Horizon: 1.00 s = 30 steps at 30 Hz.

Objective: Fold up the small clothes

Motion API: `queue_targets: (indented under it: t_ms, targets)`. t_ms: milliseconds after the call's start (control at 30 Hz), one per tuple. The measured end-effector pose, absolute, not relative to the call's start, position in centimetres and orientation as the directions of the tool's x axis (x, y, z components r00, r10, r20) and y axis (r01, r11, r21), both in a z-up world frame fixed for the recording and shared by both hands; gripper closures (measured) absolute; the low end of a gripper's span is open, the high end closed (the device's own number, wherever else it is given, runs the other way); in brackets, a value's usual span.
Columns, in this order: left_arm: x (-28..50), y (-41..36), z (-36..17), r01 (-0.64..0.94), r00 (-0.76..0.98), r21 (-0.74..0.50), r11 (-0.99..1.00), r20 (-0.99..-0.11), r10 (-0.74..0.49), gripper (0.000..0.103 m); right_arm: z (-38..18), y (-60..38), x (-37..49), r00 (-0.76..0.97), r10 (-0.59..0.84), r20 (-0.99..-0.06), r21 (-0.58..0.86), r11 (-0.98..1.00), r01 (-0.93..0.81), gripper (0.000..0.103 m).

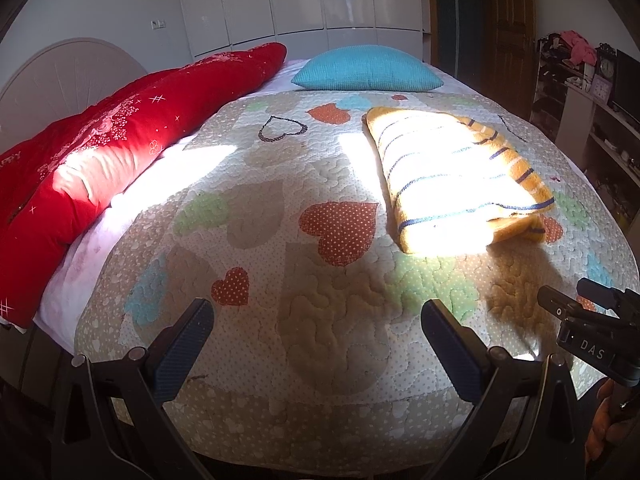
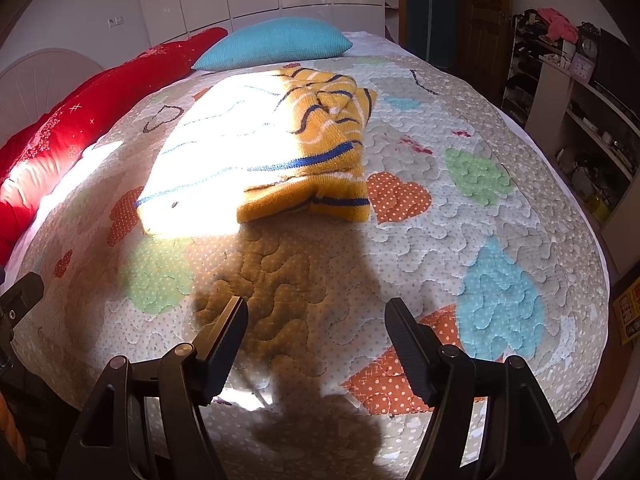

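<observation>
A small yellow knitted garment with blue and white stripes [image 1: 452, 176] lies folded on the quilted heart-pattern bedspread [image 1: 280, 280], half in bright sunlight. It also shows in the right wrist view [image 2: 280, 148], ahead of the fingers. My left gripper [image 1: 316, 320] is open and empty, over the near part of the bed, to the left of and nearer than the garment. My right gripper [image 2: 316, 320] is open and empty, hovering nearer than the garment's front edge. Part of the right gripper's body [image 1: 592, 332] shows at the right edge of the left wrist view.
A red quilt [image 1: 100, 160] lies along the bed's left side by the headboard. A turquoise pillow [image 1: 368, 68] sits at the far end. Shelves with clutter [image 2: 580, 120] stand to the right of the bed. White wardrobes [image 1: 300, 0] line the back wall.
</observation>
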State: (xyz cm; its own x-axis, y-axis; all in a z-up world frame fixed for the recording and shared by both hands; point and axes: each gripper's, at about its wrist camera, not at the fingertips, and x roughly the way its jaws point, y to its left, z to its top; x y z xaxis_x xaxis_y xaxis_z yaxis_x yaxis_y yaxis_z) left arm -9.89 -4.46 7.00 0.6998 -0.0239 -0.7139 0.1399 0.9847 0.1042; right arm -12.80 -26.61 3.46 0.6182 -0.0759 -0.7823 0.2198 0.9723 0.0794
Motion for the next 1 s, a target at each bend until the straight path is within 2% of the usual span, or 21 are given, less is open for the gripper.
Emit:
queue_targets:
  t_ms: [1000]
  targets:
    - [-9.32, -4.43, 6.15, 0.152, 0.654, 0.072, 0.986, -0.755, -0.045, 0.000, 3.40, -26.26, -12.37, 0.615, -0.075, -0.785, 0.069, 0.976, 0.208, 0.025]
